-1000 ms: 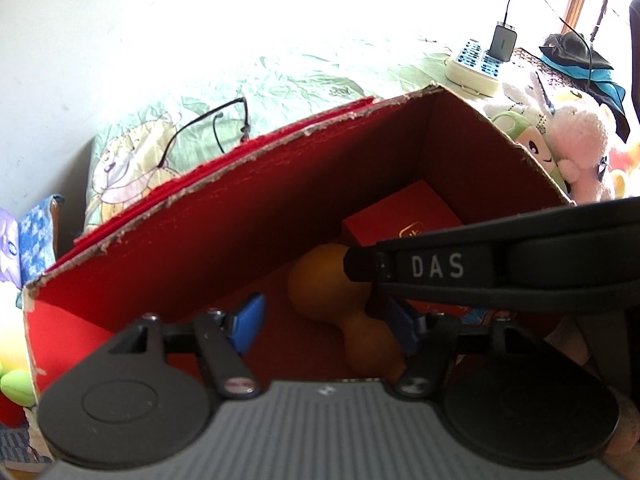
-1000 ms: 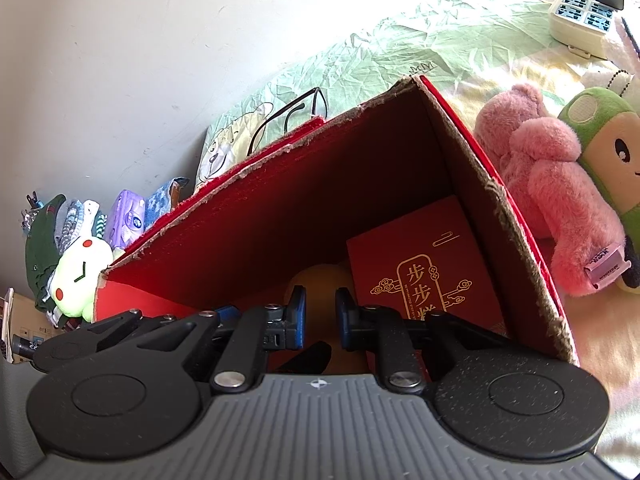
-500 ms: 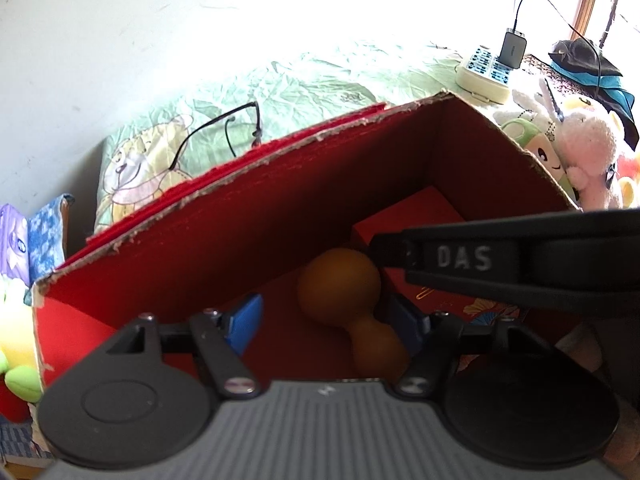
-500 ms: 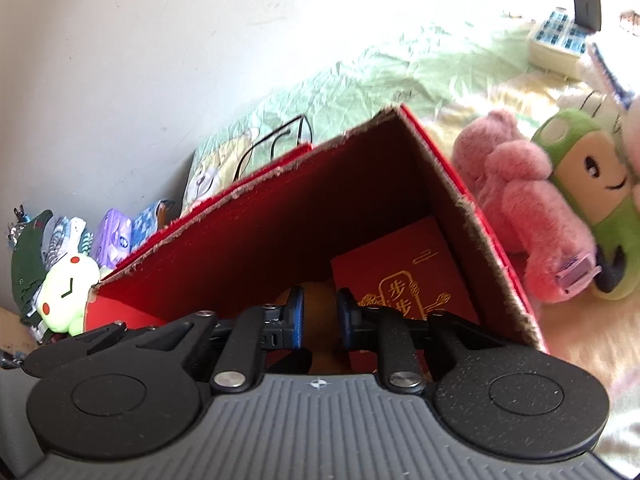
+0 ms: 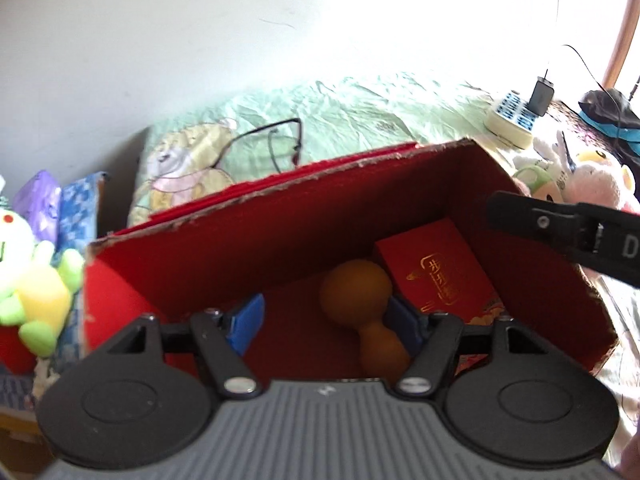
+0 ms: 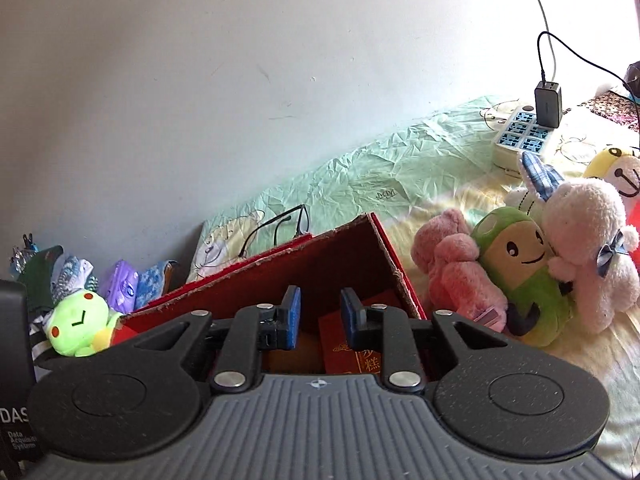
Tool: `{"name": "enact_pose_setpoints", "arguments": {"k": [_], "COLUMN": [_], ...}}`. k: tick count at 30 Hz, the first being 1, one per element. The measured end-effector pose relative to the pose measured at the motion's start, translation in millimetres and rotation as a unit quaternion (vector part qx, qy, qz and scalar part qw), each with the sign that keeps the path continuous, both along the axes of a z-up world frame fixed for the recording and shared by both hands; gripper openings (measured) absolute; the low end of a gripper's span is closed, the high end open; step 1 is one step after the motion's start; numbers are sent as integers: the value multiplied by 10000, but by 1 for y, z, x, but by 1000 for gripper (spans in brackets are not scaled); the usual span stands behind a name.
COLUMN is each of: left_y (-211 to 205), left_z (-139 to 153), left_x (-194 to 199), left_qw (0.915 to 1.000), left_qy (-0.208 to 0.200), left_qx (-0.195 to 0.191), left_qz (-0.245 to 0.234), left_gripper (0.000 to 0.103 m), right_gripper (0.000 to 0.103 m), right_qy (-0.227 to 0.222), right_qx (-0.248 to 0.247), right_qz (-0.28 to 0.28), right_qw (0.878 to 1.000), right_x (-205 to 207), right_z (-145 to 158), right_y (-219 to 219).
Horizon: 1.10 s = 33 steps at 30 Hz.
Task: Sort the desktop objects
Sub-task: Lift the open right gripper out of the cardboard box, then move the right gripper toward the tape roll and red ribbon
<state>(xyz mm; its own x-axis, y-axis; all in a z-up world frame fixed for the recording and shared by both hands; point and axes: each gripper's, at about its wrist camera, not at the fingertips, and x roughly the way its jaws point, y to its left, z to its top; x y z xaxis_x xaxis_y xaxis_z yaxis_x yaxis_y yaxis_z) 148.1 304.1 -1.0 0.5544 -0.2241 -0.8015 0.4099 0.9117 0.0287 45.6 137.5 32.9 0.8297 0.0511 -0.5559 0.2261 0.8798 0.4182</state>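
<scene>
An open red cardboard box [image 5: 280,196] sits on the bedsheet and holds an orange gourd-shaped object [image 5: 354,292] and a red packet [image 5: 436,276] with gold characters. My left gripper [image 5: 324,324] hovers over the box's near side with its blue pads wide apart. The gourd's small end lies beneath, close to the right pad. My right gripper [image 6: 320,316] is above the box rim [image 6: 348,232], pads a narrow gap apart with nothing between them. Below it show the packet [image 6: 344,344] and a bit of the gourd [image 6: 294,354]. One right gripper finger [image 5: 560,236] crosses the left view.
Black glasses [image 5: 276,140] lie on the green sheet behind the box. A power strip [image 6: 520,136] with a charger sits far right. Pink [image 6: 452,264], green [image 6: 520,256] and white [image 6: 588,232] plush toys crowd the box's right side. A green frog plush [image 6: 80,320] and tissue packs are left.
Both grippers have risen and drawn back from inside the box. The right gripper tipped upward, its pads parted slightly, and it slid right in the left view.
</scene>
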Motion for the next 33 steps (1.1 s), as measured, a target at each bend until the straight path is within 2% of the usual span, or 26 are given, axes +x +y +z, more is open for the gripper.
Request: {"name": "enact_pose_setpoints", "arguments": {"k": [7,13,22,28,30,33], "left_y": [6,13,33,45,47,51], "left_z": [24,31,54,52,48,40], "left_x": [-31,-49,-97,-131,-143,-159], "left_qw": [9988,9976,9930,9901,9897,9888], "left_qy": [-326,-172,-394,-328,-271,-89], "left_qx": [114,20,-269,-508,-533,-672], "left_qz": [357,673,1085,1267,1298,1329], "left_gripper": [74,75,78,79,79,78], "right_gripper": [26,26,27,28,28,29], "right_qy": [-519,-655,-642,-545,-429,-164], "right_qx": [22,-29,60,-14,-85,93], "right_qz": [382,855,1458,2114,2338,2607], "right_qw": [9979,9942,9872,9759,9713,9652], "right_x": [-27,-43,-69,-82,-85,-87], "right_z": [15,26,28,18,12,-2], "right_y": [8,10,-3,-4,-2,-3]}}
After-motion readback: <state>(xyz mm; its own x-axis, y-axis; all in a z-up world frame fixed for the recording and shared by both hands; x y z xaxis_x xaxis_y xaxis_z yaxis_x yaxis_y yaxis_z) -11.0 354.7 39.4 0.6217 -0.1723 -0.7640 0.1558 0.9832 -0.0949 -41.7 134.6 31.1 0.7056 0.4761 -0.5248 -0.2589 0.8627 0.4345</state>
